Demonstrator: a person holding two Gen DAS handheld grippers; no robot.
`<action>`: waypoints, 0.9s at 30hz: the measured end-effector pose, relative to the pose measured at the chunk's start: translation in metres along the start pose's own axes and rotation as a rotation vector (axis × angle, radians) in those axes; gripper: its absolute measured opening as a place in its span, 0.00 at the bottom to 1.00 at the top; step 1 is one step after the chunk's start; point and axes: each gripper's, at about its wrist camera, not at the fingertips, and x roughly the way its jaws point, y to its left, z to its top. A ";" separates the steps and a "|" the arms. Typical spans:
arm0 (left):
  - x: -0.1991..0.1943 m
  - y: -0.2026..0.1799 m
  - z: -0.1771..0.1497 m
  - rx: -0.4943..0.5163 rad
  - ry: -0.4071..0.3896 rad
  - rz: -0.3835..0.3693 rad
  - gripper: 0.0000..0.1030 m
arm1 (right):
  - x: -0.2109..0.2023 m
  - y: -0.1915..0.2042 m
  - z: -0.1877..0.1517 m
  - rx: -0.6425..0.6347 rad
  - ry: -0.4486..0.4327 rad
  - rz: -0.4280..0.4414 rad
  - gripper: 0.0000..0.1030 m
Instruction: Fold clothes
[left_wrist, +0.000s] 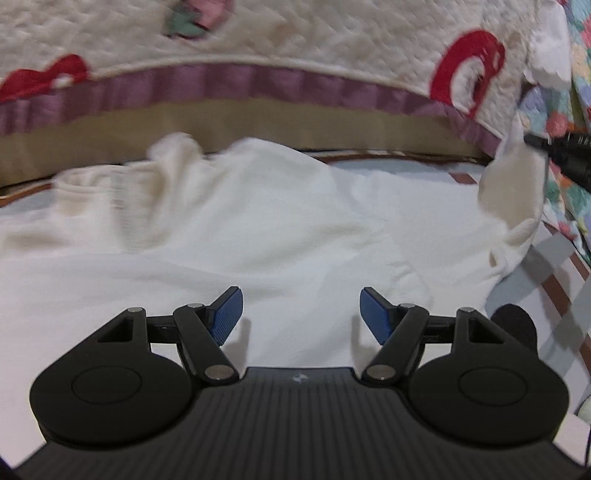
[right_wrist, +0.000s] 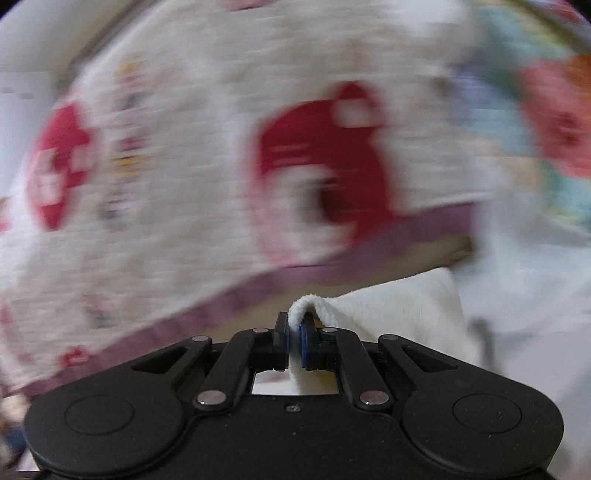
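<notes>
Gripping hand: the right gripper (right_wrist: 293, 334) was closed on a raised fold of the white garment (left_wrist: 280, 229) — the fleecy edge stood up between its pads and bent over to the right of them.
Free hand: the left gripper (left_wrist: 301, 314) stood with its blue pads wide apart, hovering above the cloth, nothing between them.
Garment from the left fingers: it lay spread directly ahead of and beneath them, reaching past both pads to left and right.
Long axis: it seemed to run across the left fingers, side to side — my judgement, because the folds hid the outline.
Lifted corner: far to the right of the left fingers and ahead of them, the corner hung from the right gripper's tip (left_wrist: 554, 147).
Nearer hand: the right one already had the right end; the crumpled left end (left_wrist: 122, 192) was nearer to the left fingers, ahead and to their left.
Behind the cloth: a quilt (left_wrist: 295, 40) with red shapes and a purple border.
Writing: no brand, label or readable text could be seen; the right wrist view was much blurred.
</notes>
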 end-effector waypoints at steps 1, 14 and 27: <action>-0.008 0.006 0.000 -0.010 -0.010 0.015 0.68 | 0.004 0.023 -0.003 -0.012 0.012 0.063 0.08; -0.070 0.087 -0.041 -0.233 0.007 0.232 0.68 | 0.063 0.223 -0.184 -0.411 0.527 0.460 0.08; -0.056 0.048 -0.027 -0.123 -0.038 0.084 0.69 | -0.025 0.170 -0.185 -0.708 0.511 0.274 0.54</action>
